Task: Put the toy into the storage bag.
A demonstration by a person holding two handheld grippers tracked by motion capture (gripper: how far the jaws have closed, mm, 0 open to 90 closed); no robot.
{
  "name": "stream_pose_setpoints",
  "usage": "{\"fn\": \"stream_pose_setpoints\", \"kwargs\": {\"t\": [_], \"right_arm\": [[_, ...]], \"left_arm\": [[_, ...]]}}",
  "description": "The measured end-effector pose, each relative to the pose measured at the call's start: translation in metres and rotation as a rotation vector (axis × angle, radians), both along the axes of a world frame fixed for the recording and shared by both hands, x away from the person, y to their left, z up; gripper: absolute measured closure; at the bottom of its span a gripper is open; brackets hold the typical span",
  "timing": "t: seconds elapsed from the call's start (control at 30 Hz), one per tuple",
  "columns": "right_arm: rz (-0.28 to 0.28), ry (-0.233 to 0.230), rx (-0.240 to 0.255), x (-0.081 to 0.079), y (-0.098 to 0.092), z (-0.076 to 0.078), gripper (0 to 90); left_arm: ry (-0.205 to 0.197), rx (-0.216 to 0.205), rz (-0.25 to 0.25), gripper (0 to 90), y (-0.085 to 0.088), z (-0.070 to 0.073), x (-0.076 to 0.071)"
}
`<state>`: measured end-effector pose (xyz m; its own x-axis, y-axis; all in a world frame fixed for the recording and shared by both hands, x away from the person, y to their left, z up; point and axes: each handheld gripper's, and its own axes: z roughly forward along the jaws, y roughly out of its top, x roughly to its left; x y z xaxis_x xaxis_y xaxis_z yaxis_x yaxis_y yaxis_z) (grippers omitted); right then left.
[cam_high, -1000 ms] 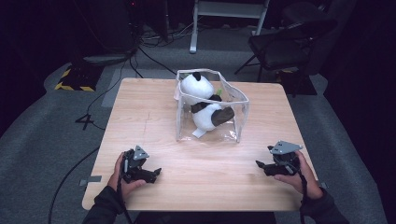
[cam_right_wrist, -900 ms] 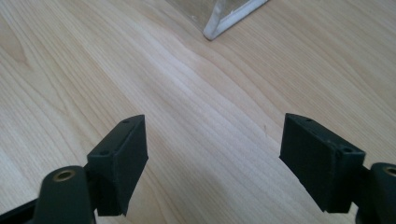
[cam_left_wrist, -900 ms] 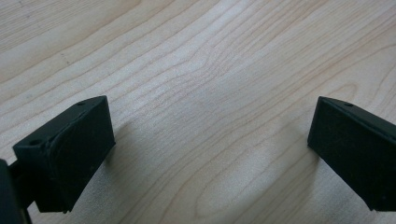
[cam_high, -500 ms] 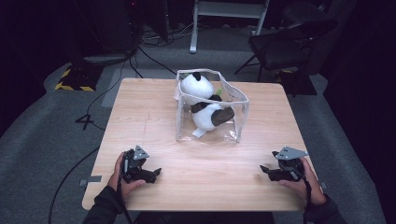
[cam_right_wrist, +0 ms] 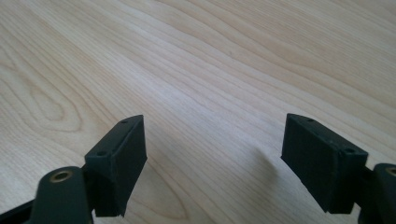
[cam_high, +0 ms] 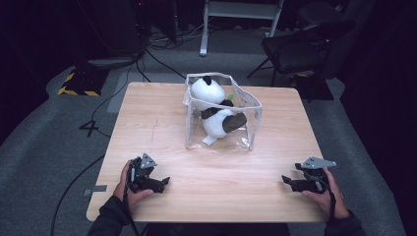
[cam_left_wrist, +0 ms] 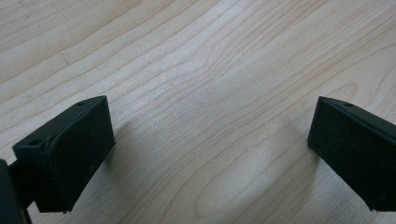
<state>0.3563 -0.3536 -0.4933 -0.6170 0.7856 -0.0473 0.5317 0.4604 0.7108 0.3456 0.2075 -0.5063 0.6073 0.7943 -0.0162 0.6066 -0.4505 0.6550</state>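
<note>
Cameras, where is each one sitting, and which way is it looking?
High view: above the person's side, looking forward and down at the wooden table, the panda toy in its clear bag, both hands, left tongs and right tongs.
Left gripper view: rides the left tongs, looking down at bare wood between open jaws.
Right gripper view: rides the right tongs, same sight.
Shared: both gripper views show the tabletop.

Panda toy (cam_high: 215,108) partly veiled by clear bag (cam_high: 246,118) walls; lower body detail can't be made out. Forearms below wooden table (cam_high: 147,123) cut off at frame bottom.
</note>
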Motion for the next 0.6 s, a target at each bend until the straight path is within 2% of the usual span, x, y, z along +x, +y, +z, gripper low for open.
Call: {"fn": "stream_pose_setpoints", "kwargs": {"t": [0.27, 0.47, 0.6], "right_arm": [[-0.062, 0.01, 0.032, -0.003, -0.015, -0.005, 21.0], [-0.097, 0.025, 0.082, -0.005, -0.027, -0.008, 20.5], [-0.128, 0.004, 0.084, -0.008, -0.035, -0.01, 20.1]], "left_arm": [[0.0, 0.0, 0.0, 0.5, 0.0, 0.0, 0.0], [0.0, 0.0, 0.0, 0.5, 0.0, 0.0, 0.0], [0.0, 0.0, 0.0, 0.5, 0.0, 0.0, 0.0]]}}
